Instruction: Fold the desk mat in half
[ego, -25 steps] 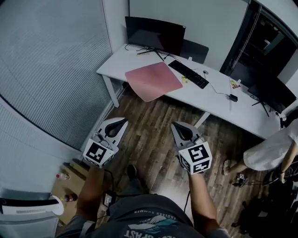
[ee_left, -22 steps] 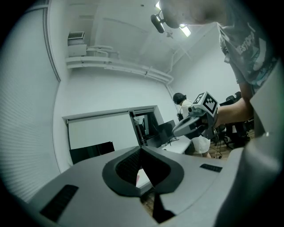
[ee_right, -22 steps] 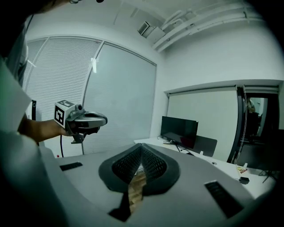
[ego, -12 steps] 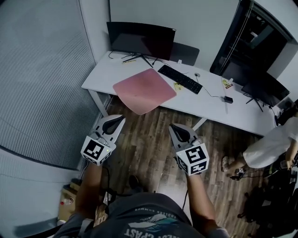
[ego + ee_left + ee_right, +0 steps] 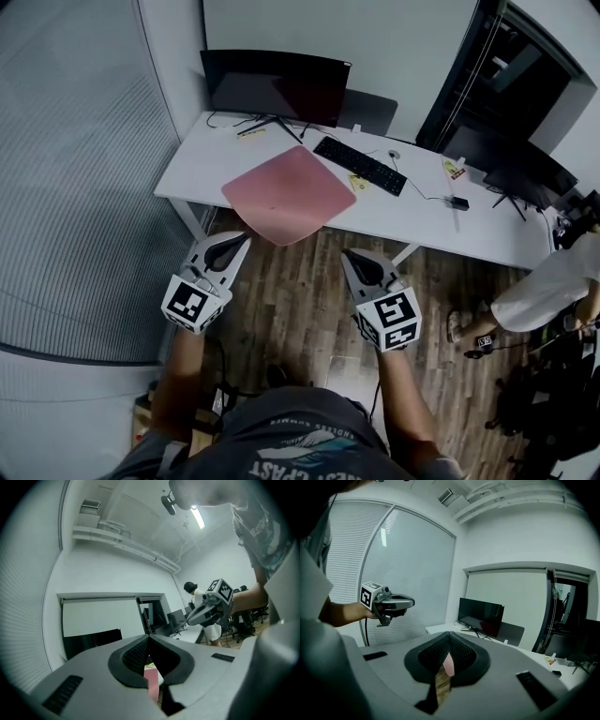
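The pink desk mat (image 5: 289,195) lies flat on the white desk (image 5: 450,230), its near corner hanging over the front edge. My left gripper (image 5: 238,241) hovers over the wooden floor just short of that corner, jaws shut and empty. My right gripper (image 5: 354,255) is level with it further right, also shut on nothing. In the left gripper view the closed jaws (image 5: 149,638) leave a slit showing a strip of pink mat (image 5: 152,686). In the right gripper view the shut jaws (image 5: 449,637) show a pink sliver of mat (image 5: 448,664) ahead.
A dark monitor (image 5: 274,86) stands at the desk's back, a black keyboard (image 5: 360,166) to the right of the mat. A second monitor (image 5: 525,178) is at the far right. A person in white (image 5: 548,291) stands at the right. A blind-covered glass wall runs along the left.
The desk and mat have come nearer and lower in the head view as I moved toward them. Both grippers stay shut and keep their places in front of me.
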A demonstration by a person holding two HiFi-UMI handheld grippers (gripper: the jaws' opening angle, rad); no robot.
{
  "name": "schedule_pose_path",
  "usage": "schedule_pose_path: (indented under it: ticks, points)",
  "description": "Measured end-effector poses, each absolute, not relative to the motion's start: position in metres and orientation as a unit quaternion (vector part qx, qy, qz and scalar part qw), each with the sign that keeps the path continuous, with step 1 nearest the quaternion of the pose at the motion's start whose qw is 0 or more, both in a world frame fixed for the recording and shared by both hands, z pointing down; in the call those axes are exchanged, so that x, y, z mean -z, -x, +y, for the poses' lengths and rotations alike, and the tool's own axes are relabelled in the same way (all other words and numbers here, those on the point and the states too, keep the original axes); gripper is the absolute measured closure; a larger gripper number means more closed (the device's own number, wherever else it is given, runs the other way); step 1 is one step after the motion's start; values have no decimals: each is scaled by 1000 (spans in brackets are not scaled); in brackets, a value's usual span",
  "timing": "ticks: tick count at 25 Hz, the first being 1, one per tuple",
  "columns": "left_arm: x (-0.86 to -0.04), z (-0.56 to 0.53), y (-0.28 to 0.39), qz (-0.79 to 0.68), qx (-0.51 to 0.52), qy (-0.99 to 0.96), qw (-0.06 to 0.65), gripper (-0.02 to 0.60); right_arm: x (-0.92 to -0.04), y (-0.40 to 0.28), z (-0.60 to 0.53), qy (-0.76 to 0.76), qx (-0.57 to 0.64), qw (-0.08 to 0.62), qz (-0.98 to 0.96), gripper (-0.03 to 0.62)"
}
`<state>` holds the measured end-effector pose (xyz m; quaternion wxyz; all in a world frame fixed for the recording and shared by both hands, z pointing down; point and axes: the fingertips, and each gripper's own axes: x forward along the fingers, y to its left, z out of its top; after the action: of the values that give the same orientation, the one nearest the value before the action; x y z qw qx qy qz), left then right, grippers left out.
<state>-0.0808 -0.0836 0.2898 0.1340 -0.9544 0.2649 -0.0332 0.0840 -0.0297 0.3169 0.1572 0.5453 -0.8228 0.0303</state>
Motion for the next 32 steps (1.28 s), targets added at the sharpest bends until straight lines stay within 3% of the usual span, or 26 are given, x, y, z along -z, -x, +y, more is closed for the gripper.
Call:
schedule_pose_path:
  ticks: [15,32]
  points:
    - [-306,-145,115,276,42,950,140,565,-332,-64,-98,-536,-21,170,-826,572]
    - [-429,-274,96,317,178,921,143,565,-439,-105,-233,-484,-49,215,-847,571]
